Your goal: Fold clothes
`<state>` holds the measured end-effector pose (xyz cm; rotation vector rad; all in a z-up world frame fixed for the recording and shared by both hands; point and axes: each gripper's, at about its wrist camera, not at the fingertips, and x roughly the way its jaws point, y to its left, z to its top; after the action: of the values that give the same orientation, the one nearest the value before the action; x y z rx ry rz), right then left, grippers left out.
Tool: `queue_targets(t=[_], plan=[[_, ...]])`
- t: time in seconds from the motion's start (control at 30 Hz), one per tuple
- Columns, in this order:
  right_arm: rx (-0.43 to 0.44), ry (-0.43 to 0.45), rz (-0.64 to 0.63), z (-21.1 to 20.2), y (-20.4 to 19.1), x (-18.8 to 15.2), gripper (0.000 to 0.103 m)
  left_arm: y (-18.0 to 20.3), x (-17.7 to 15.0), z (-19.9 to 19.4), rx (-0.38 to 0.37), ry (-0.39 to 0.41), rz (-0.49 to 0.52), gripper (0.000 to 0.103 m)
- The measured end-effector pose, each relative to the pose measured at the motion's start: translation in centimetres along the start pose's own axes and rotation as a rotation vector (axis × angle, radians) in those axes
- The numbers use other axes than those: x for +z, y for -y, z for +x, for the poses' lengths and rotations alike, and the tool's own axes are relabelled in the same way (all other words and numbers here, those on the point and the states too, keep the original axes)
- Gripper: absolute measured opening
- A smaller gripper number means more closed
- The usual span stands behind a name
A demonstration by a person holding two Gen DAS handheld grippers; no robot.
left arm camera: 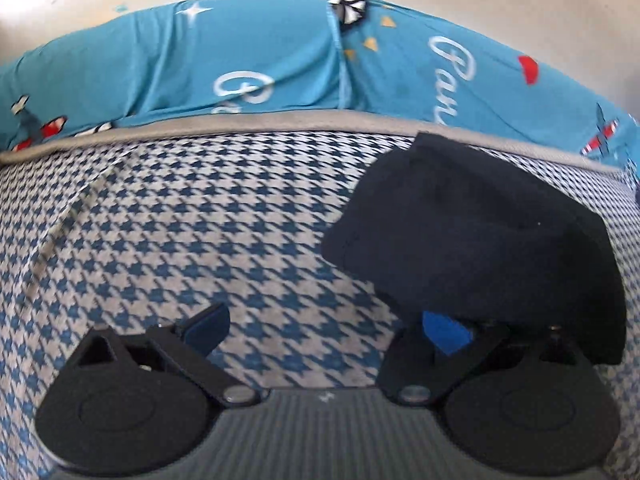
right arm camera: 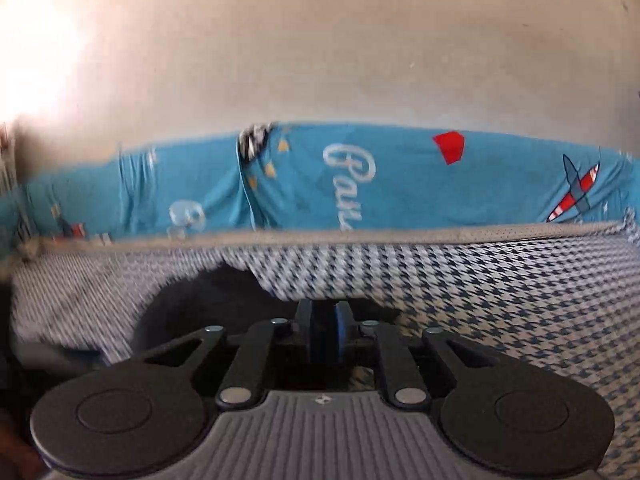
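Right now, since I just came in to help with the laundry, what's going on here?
A person with a gripper in each hand is folding clothes on a houndstooth surface. A dark folded garment lies on it, draped over one finger of the open left gripper. The right gripper has its jaws nearly closed, with no cloth visibly between them. A blue printed cloth lies behind.

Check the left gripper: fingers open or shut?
Open. In the left wrist view the left gripper has its fingers spread wide over the houndstooth cloth, nothing between them; a dark garment drapes over the right one.
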<state>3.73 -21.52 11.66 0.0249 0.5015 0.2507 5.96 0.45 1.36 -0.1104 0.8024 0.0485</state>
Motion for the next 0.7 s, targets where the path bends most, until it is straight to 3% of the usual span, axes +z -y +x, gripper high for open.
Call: queue_targets(t=[0.07,0.13,0.2,0.27,0.53,0.57,0.67,0.7], plan=[[0.073,0.026,0.015,-0.3,-0.2,0.3,0.014,0.3,-0.2,0.0,-0.003,-0.001,0.007,0.103],[0.138,0.036,-0.007,-0.5,-1.1,0.5,0.021,0.5,-0.4,0.1,-0.007,-0.001,0.012,0.103],[0.176,0.025,-0.043,-0.2,-2.2,0.2,0.047,0.4,-0.4,0.2,-0.009,0.001,0.014,0.103],[0.197,-0.001,-0.078,0.4,-3.3,-0.2,0.056,0.5,-0.6,0.2,-0.013,-0.001,0.017,0.103],[0.205,-0.116,-0.174,3.8,-5.8,-2.3,0.060,0.9,-1.6,0.3,-0.025,-0.018,0.044,0.103],[0.198,-0.122,-0.177,4.1,-5.8,-2.5,0.056,1.0,-1.7,0.3,-0.023,-0.017,0.048,0.103],[0.182,-0.139,-0.163,4.7,-5.6,-2.7,0.011,0.9,-1.8,0.2,-0.022,-0.018,0.043,0.103],[0.177,-0.135,-0.135,4.6,-5.1,-2.5,0.008,0.8,-1.8,0.2,-0.023,-0.016,0.038,0.103]])
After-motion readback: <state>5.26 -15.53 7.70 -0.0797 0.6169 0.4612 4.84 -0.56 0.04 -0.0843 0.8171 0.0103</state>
